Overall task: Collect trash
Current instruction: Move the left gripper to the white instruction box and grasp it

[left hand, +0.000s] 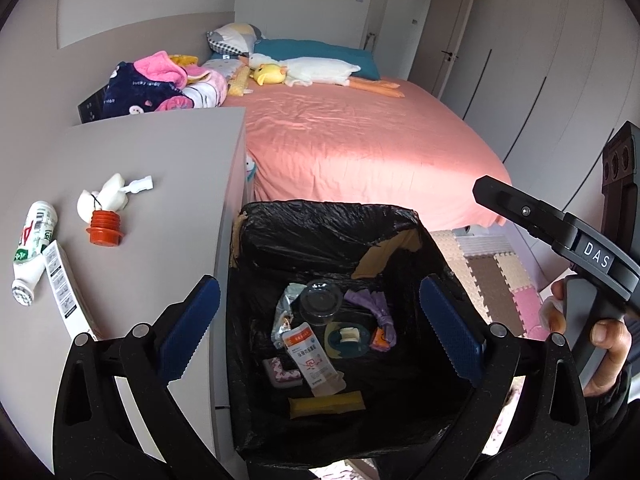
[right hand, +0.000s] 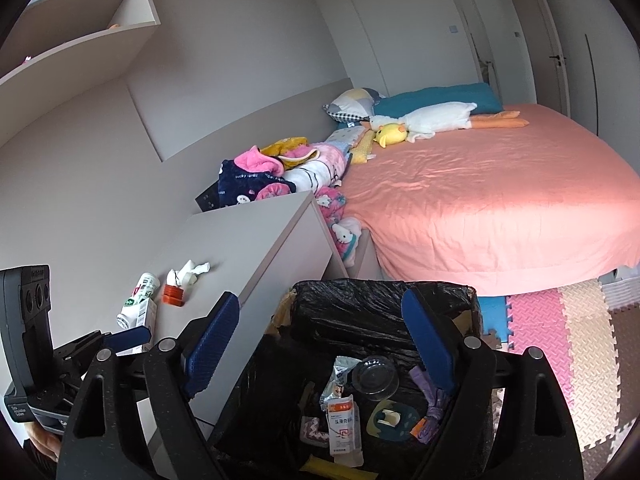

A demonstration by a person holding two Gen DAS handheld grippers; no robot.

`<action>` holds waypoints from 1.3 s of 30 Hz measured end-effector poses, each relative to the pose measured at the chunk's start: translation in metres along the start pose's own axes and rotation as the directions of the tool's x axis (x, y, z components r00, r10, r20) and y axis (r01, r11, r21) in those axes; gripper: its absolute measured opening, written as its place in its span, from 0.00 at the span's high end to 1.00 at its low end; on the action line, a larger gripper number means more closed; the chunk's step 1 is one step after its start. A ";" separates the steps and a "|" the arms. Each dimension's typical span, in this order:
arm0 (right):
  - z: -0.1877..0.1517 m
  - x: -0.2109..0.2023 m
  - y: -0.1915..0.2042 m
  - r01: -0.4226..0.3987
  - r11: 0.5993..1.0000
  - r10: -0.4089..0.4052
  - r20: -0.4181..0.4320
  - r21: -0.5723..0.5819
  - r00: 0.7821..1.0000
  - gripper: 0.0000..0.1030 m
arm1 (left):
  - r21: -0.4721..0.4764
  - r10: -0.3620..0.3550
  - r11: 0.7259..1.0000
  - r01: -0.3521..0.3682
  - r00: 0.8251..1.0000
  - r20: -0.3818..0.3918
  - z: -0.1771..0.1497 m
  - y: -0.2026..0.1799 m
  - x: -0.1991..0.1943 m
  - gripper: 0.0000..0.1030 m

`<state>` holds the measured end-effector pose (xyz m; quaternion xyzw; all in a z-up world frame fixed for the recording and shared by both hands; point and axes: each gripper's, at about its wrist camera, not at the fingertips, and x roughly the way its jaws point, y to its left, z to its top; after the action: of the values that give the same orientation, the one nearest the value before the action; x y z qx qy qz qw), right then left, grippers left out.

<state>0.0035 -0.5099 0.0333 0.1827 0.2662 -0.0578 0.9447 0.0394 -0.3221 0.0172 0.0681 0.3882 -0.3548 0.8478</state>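
A bedroom with pale grey walls, a bed under a salmon-pink sheet, and foam puzzle mats on the floor. Beside the bed stands a grey desk, and tight against its side sits a bin lined with a black bag.

The bin already holds a fair share of trash: a clear plastic cup, a white sachet, a yellow wrapper, a purple scrap and some smaller bits. So the job looks well under way but not done. On the desk there are four things left: a white bottle lying on its side, a slim white box touching it, an orange cap, and crumpled white tissue just behind the cap.

Both pairs of tongs hang above the bin, spread wide and carrying nothing: the left tongs and the right tongs.

The left view looks straight down into the bin and shows the desk items large and clear. It also catches the right tongs from the side with the hand gripping their handle. The right view shows wall shelves high on the left, more floor mat, and the left tongs low at its left edge.
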 end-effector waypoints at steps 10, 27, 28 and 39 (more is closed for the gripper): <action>-0.005 0.022 0.029 -0.043 0.998 0.041 -0.038 -0.037 0.998 0.19 | -0.044 0.074 0.996 -0.074 0.997 -0.005 -0.005 0.030 -0.006 0.06; -0.010 0.069 0.076 -0.108 0.989 0.096 -0.114 -0.100 0.989 0.19 | -0.159 0.174 0.971 -0.177 0.984 -0.032 -0.012 0.099 -0.009 0.06; -0.011 0.072 0.078 -0.111 0.989 0.099 -0.119 -0.102 0.988 0.19 | -0.167 0.179 0.969 -0.183 0.983 -0.035 -0.013 0.104 -0.008 0.06; -0.014 0.107 0.102 -0.156 0.979 0.132 -0.173 -0.130 0.976 0.19 | -0.266 0.259 0.926 -0.269 0.963 -0.071 -0.016 0.149 0.000 0.06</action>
<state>0.1086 -0.4117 -0.0015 0.1378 0.3324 0.0453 0.9319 0.1269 -0.2058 -0.0176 0.0081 0.4351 -0.1792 0.8823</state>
